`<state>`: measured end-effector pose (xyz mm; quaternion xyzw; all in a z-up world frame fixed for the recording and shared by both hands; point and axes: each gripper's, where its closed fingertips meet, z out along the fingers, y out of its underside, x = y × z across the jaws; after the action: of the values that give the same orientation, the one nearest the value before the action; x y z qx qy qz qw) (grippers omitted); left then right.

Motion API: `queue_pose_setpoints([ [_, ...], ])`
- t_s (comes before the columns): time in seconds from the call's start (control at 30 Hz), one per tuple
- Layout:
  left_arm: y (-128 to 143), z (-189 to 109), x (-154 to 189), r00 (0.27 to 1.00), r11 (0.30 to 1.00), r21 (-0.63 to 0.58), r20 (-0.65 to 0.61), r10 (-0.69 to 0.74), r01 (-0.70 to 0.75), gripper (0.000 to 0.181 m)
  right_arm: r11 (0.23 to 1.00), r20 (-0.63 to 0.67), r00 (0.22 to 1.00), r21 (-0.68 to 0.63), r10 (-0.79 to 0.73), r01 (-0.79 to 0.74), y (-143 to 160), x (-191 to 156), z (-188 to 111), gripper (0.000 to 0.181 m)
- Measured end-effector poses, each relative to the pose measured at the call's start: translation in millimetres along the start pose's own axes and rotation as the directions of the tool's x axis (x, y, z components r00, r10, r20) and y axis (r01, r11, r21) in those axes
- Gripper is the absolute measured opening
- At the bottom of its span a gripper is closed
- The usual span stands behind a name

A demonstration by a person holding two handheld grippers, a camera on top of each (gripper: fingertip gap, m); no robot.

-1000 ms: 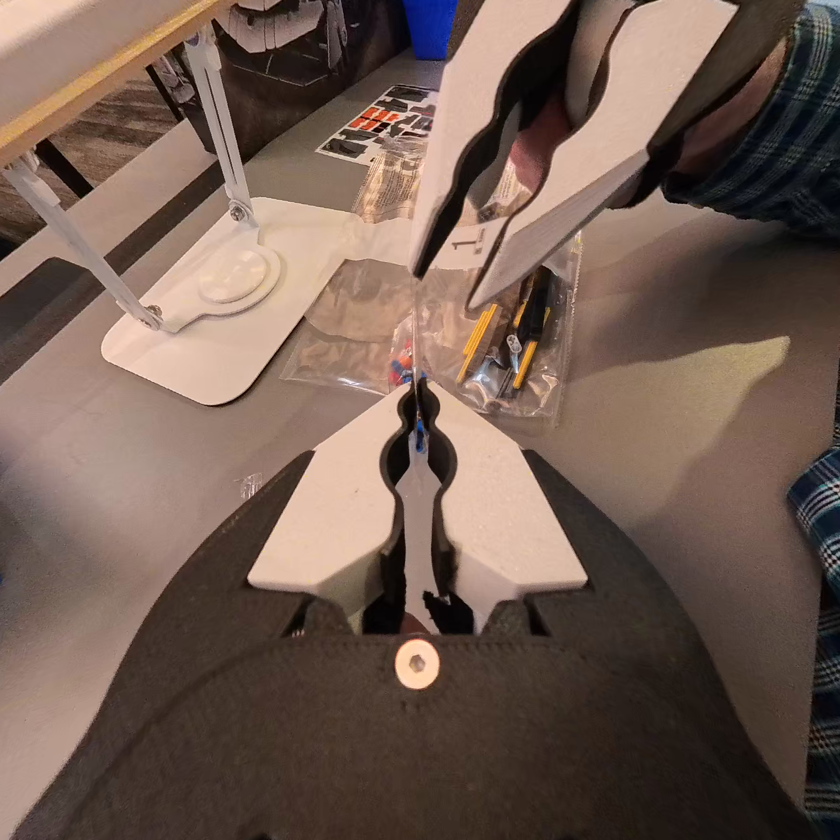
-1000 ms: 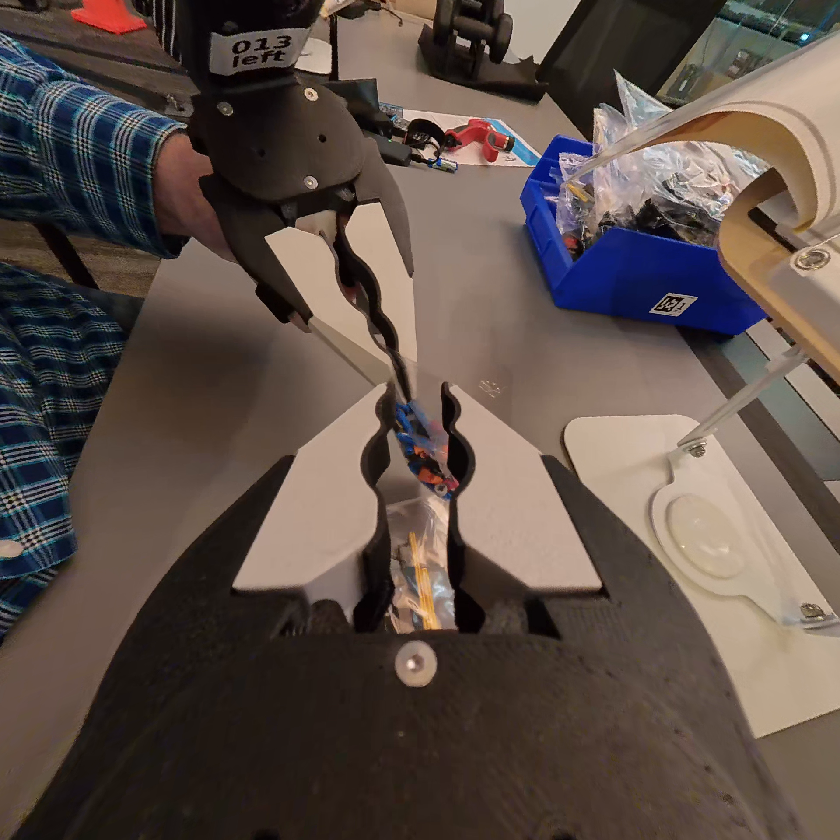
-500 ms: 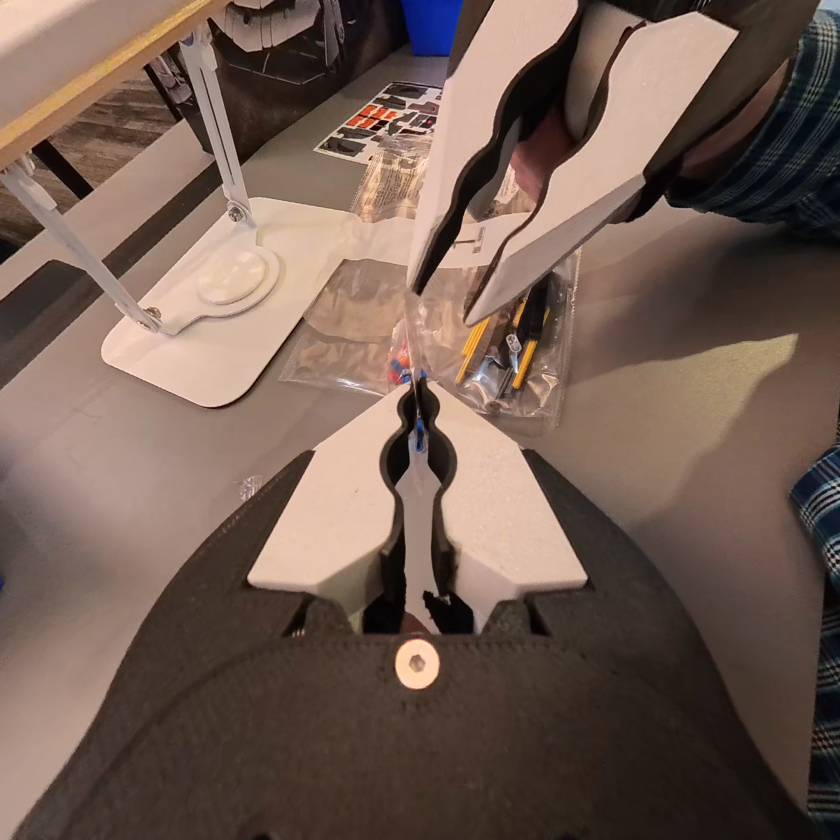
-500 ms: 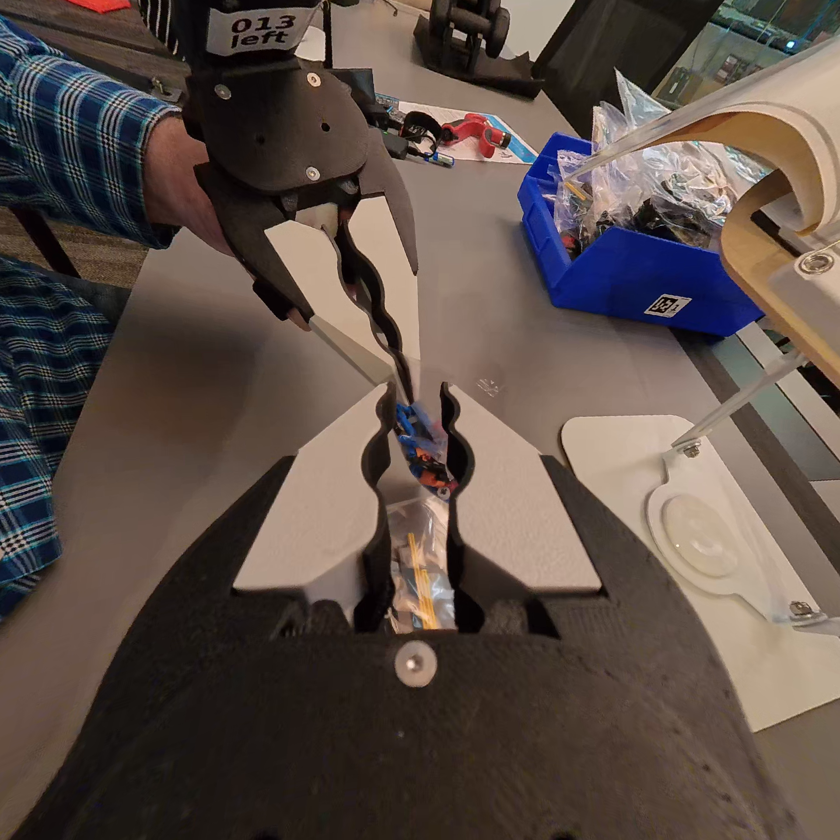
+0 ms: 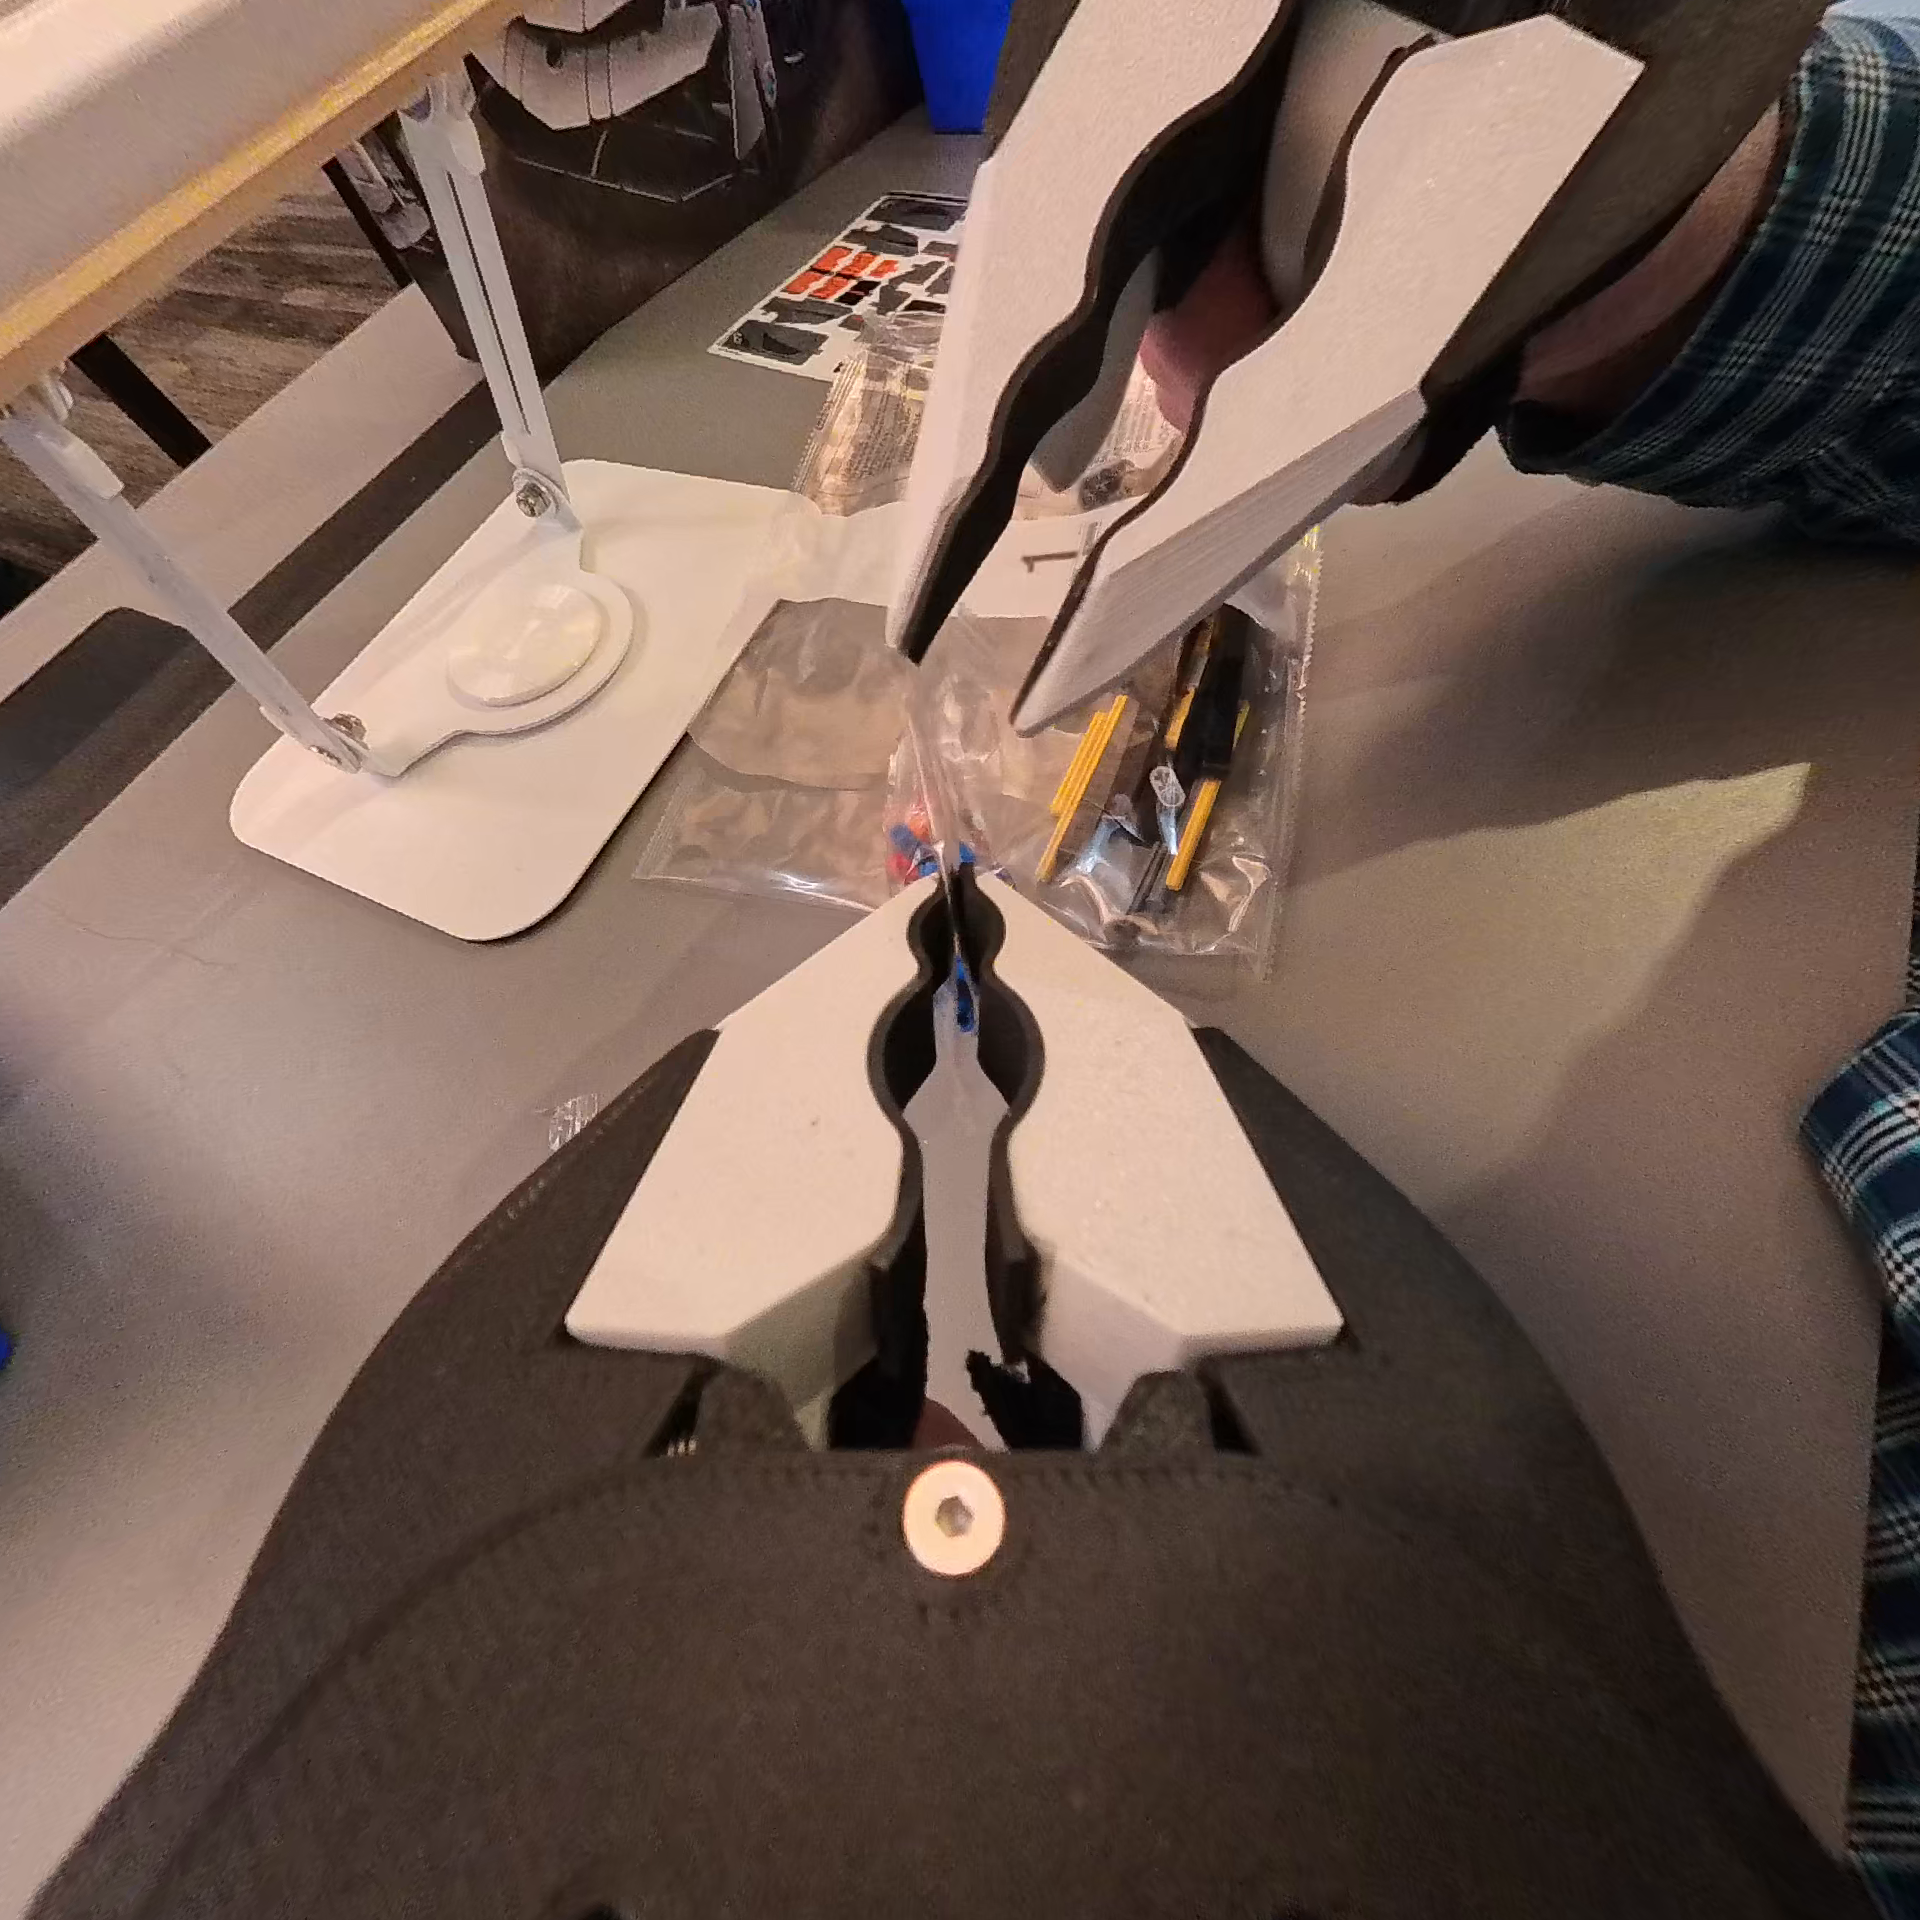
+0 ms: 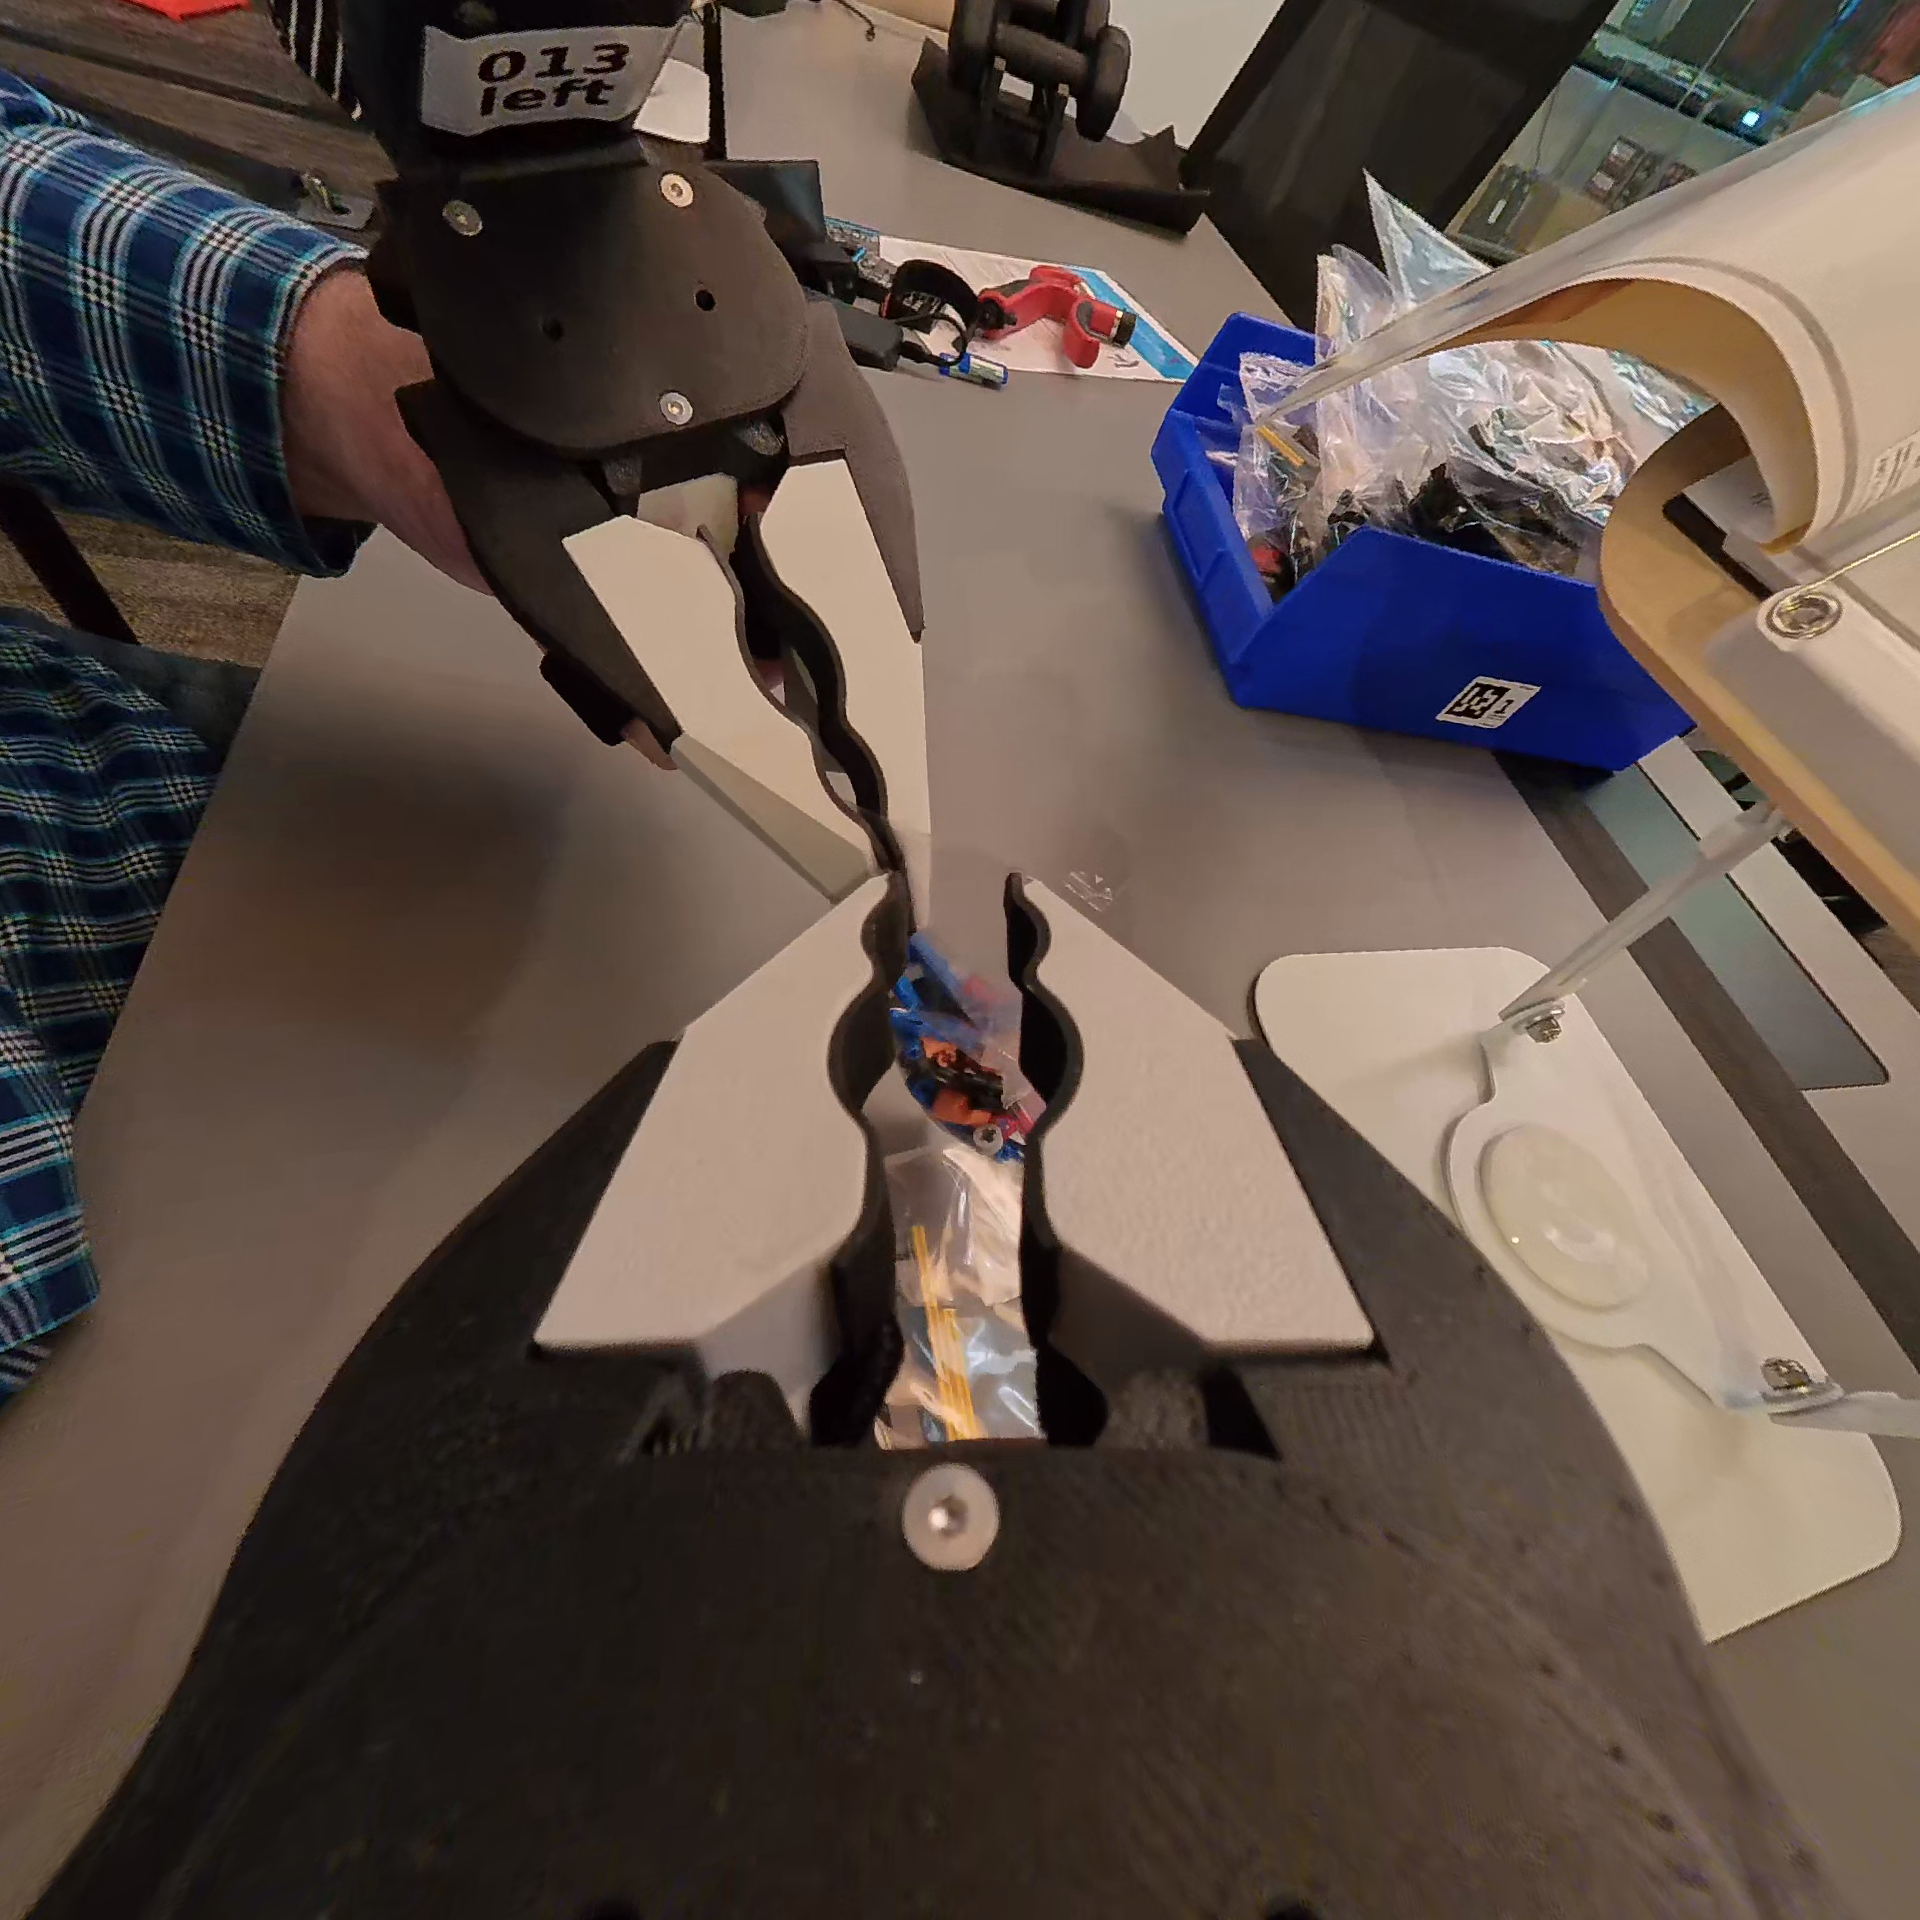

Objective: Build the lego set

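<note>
My left gripper (image 5: 954, 883) is shut on the edge of a small clear bag (image 5: 930, 821) of blue and red lego pieces and holds it above the grey table (image 5: 1558, 1039). My right gripper (image 5: 971, 686) comes in from above, open, with its tips either side of the bag's upper part. In the right wrist view the small bag (image 6: 951, 1049) hangs between the open jaws of the right gripper (image 6: 953, 888), and the left gripper (image 6: 883, 857) pinches it at the far end. A larger bag with yellow and black pieces (image 5: 1153, 810) lies on the table below.
A white stand base (image 5: 468, 748) lies left of the bags, also in the right wrist view (image 6: 1558, 1247). It carries an open instruction book (image 6: 1714, 312). A blue bin (image 6: 1403, 644) holds several bags. A sticker sheet (image 5: 852, 291) lies behind. A plaid sleeve (image 6: 135, 343) is at the left. Left and right tips are no more than a few centimetres apart.
The right gripper has shifted slightly left over the small bag, still open. The left gripper stays shut on the bag and has barely moved.
</note>
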<state>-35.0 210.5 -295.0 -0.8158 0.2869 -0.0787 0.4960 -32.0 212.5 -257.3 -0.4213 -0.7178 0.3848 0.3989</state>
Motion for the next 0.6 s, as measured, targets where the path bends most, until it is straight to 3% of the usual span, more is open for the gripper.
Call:
queue_pose_setpoints([
  [0.6,0.0,0.4,1.1,1.0,1.0,0.005,-0.004,-0.009,0.009,0.0,1.0,0.021,1.0,0.002,0.014,-0.014,3.3,-2.9,-3.6,0.014],
])
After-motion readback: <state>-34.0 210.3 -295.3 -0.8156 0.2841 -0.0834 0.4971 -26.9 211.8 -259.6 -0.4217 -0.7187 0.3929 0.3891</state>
